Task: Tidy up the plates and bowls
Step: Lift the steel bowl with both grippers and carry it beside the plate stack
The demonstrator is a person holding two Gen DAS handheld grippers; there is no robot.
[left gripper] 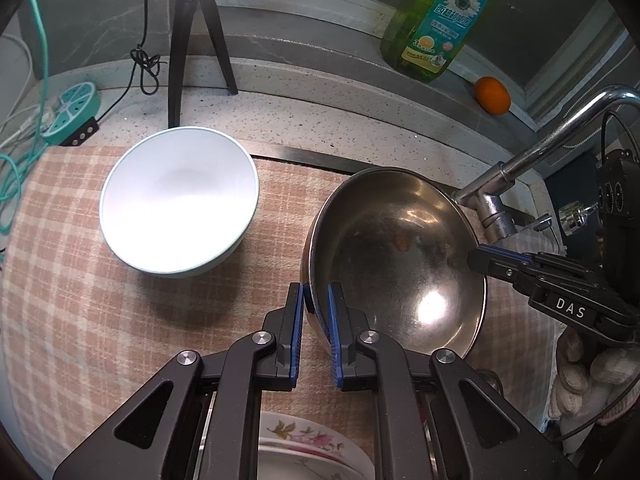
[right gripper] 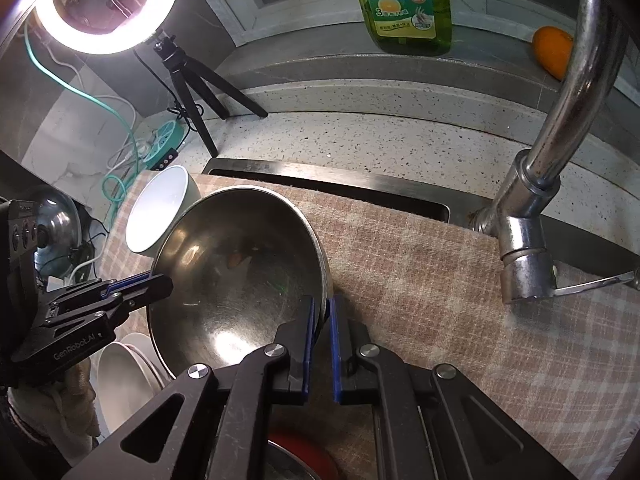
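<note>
A steel bowl point(left gripper: 400, 256) is over the checked cloth point(left gripper: 100, 300), held by opposite sides of its rim. My left gripper point(left gripper: 316, 300) is shut on the bowl's near left rim, one blue pad inside and one outside. My right gripper point(right gripper: 322, 312) is shut on the steel bowl point(right gripper: 240, 272) at its right rim, and the left wrist view shows this right gripper point(left gripper: 478, 257) at the bowl's right edge. The left gripper point(right gripper: 162, 280) shows at the bowl's left edge. A white bowl point(left gripper: 178, 200) stands upright on the cloth to the left of the steel one.
A floral plate point(left gripper: 304, 440) lies under my left gripper, and white plates point(right gripper: 120, 372) are stacked at lower left. A chrome faucet point(right gripper: 560, 120) rises on the right. A green detergent bottle point(left gripper: 440, 20) and an orange point(left gripper: 492, 96) sit on the back ledge. A tripod point(left gripper: 188, 40) and a power strip point(left gripper: 72, 110) stand at the left.
</note>
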